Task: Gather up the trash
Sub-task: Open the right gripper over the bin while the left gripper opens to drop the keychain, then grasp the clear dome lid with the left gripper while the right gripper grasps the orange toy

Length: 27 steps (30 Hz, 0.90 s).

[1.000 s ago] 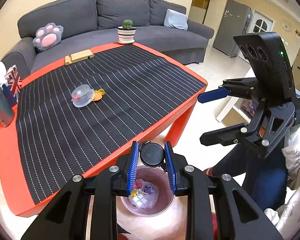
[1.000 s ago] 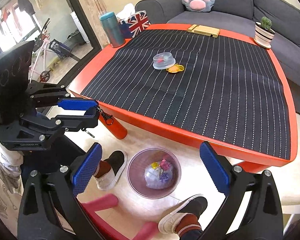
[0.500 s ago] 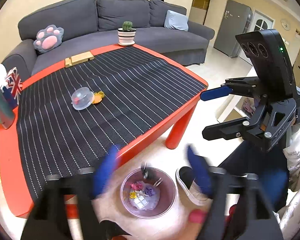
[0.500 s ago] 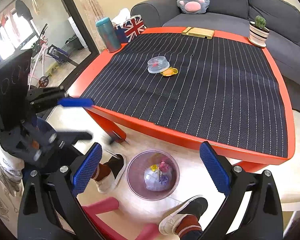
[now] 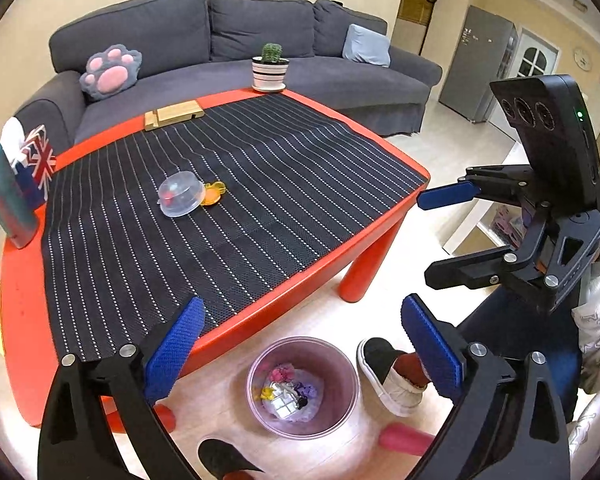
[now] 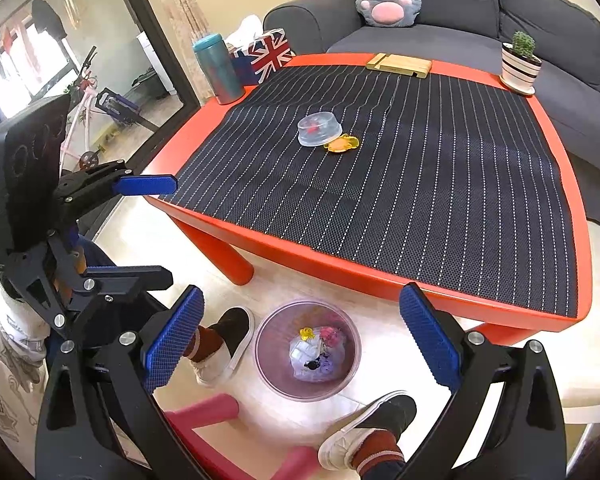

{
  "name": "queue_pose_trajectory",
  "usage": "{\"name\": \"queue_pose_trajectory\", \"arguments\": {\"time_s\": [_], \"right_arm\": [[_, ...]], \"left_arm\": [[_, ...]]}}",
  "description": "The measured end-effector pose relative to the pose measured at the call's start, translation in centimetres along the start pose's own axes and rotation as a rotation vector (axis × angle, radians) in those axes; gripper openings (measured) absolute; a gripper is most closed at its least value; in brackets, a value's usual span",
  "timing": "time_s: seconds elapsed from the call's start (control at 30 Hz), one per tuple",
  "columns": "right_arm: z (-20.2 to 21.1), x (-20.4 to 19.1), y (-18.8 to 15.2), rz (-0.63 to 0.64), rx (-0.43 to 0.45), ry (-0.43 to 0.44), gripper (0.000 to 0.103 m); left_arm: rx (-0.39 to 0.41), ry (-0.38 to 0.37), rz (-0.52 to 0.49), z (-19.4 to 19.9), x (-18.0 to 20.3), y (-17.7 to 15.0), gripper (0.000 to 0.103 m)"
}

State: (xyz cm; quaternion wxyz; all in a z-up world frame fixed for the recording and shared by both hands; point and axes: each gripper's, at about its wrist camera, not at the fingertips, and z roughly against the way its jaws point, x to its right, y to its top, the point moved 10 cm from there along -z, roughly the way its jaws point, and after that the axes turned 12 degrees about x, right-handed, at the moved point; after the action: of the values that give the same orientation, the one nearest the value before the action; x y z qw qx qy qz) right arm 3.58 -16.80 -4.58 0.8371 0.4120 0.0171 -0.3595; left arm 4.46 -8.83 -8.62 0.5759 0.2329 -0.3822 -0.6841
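A translucent pink bin stands on the floor by the red table's near edge, holding several scraps of trash. A small black round piece lies on top of them. My left gripper hangs over the bin, jaws opening wide with nothing between them. My right gripper is open and empty above the same bin. On the striped mat lie a clear plastic lid and an orange piece touching it.
The person's shoes flank the bin, with pink stool legs close by. At the table's far edges stand a cactus pot, a wooden stand, a flag-printed tissue box and a teal tumbler. A grey sofa lies behind.
My left gripper was shut on a black round piece over the bin; its jaws have spread wide and the piece has dropped into the bin. The right gripper has not moved.
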Motion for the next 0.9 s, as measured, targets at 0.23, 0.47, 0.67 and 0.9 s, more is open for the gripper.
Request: {"name": "queue_pose_trajectory", "arguments": {"time_s": [0.23,0.47,0.67,0.9], "right_arm": [[-0.1,-0.1,0.3,-0.001,0.003,0.004,0.097],[-0.3,-0.3,1.5,0.008,0.019,0.008,0.097],[-0.6,-0.3,4.5,0.021,0.044,0.014,0.097],[-2.1,0.8,8.0,0.047,0.067,-0.007,0.097]], "left_arm": [[0.004,0.011,0.011,0.1,-0.5,0.3,0.095],[0.019,0.038,0.030,0.6,-2.3,1.3,0.095],[0.028,0.087,0.029,1.0,-5.0,2.9,0.095],[0.047,0.138,0.031,0.7,-8.5,5.6,0.095]]}}
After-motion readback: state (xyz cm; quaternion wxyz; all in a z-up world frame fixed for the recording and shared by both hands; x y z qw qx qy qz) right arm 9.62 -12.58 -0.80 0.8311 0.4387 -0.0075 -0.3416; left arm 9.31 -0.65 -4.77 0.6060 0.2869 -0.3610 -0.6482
